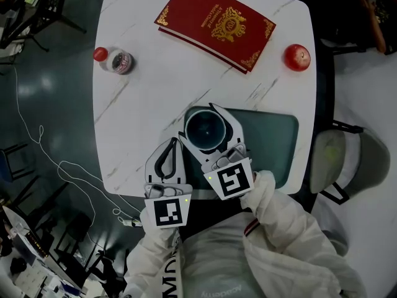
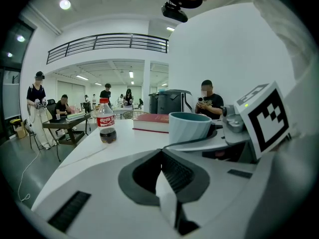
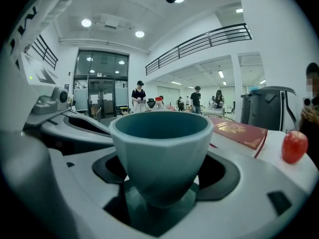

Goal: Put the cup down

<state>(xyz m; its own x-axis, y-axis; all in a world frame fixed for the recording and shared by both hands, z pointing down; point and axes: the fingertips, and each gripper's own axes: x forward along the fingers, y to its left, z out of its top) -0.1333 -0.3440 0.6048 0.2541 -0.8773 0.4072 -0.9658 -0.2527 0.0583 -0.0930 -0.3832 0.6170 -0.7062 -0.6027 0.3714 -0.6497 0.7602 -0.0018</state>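
A teal cup (image 1: 205, 129) stands upright between the jaws of my right gripper (image 1: 208, 118), which is shut on the cup. It is at the left end of a dark green mat (image 1: 273, 135) on the white marble table (image 1: 136, 117). In the right gripper view the cup (image 3: 159, 148) fills the middle, its foot low over the mat (image 3: 154, 203); I cannot tell whether it touches. My left gripper (image 1: 173, 143) is just left of the cup, shut and empty. Its view shows the jaws (image 2: 160, 156) closed, with the cup (image 2: 189, 128) to their right.
A red book (image 1: 217, 23) lies at the table's far side. A small cola bottle (image 1: 115, 59) lies at the far left and a red apple (image 1: 297, 57) at the far right. A chair (image 1: 338, 157) stands right of the table. A cable (image 1: 62, 166) trails on the floor.
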